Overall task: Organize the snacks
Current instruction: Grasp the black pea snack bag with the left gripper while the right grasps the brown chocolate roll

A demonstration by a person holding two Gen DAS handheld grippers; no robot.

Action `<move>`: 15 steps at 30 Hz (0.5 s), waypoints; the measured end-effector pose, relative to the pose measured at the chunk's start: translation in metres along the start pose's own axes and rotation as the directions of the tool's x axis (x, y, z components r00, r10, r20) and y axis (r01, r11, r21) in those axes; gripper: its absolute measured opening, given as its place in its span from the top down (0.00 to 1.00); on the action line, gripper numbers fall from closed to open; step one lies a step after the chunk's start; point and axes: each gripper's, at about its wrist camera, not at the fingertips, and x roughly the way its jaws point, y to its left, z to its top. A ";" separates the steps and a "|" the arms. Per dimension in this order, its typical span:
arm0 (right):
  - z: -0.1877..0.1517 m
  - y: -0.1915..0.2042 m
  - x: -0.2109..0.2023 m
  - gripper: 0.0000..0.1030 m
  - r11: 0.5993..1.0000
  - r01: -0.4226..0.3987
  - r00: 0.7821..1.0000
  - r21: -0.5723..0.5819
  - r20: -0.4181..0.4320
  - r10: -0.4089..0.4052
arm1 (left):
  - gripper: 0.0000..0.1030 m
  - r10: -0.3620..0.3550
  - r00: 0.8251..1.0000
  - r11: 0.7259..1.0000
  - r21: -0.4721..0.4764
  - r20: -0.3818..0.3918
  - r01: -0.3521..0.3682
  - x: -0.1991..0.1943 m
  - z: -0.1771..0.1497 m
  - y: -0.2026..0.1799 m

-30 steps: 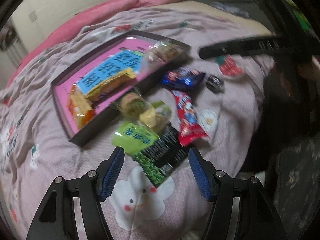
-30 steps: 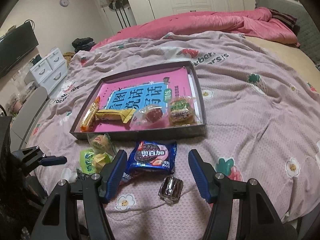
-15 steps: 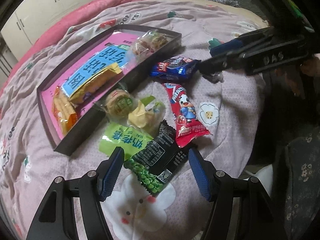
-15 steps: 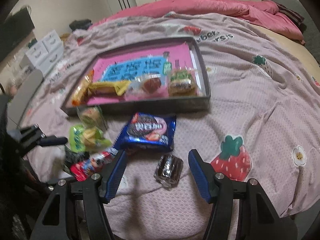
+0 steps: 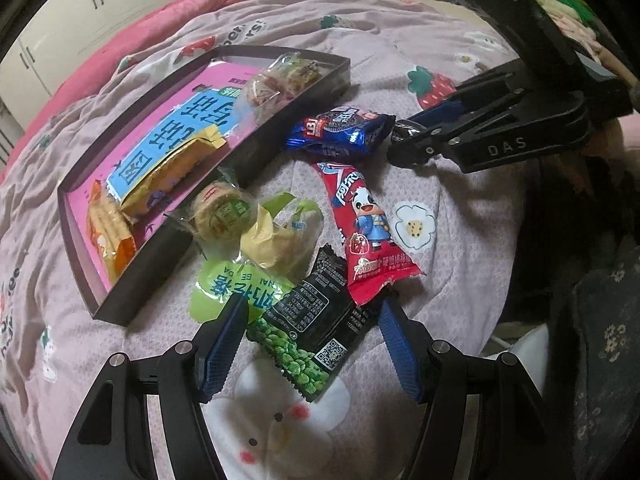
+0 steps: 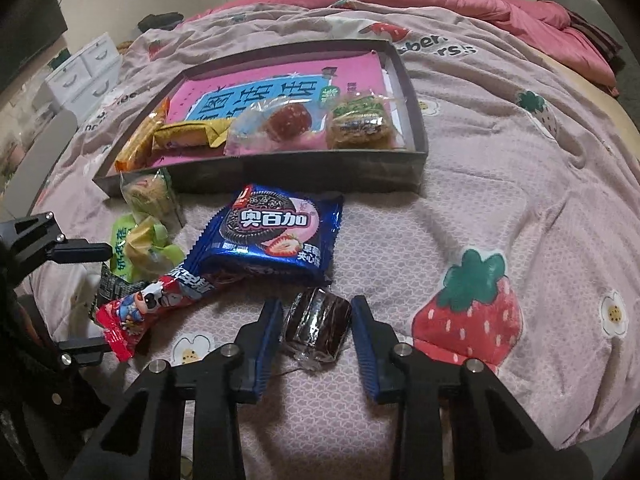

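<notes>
On the pink bedspread, a small brown chocolate cake in clear wrap lies between the fingers of my right gripper. Its jaws are closing, and both blue pads sit against the cake's sides. Just beyond it lie a blue cookie packet and a red milk-candy packet. My left gripper is open, low over a black-and-green pea packet, its fingers on either side without touching. A dark tray with a pink book inside holds several snacks.
A round wrapped cake and green-wrapped pastries lie against the tray's near wall. The right gripper's arm reaches in beside the blue packet. The bed edge drops off at the right, with a white drawer unit far left.
My right gripper has come down over the chocolate cake and its jaws have narrowed onto it. The left gripper has dropped slightly closer to the pea packet, still open.
</notes>
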 end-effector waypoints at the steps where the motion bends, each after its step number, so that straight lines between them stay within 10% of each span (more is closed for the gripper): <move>1: 0.000 0.000 0.000 0.65 1.000 -0.002 1.000 0.001 0.001 0.002 | 0.33 -0.005 1.000 1.000 0.009 -0.002 0.005 0.000 0.000 -0.001; 15: 0.001 -0.005 0.000 0.65 0.999 -0.027 1.000 0.027 0.006 0.027 | 0.42 -0.052 0.998 0.997 -0.060 0.019 0.053 0.005 0.001 -0.001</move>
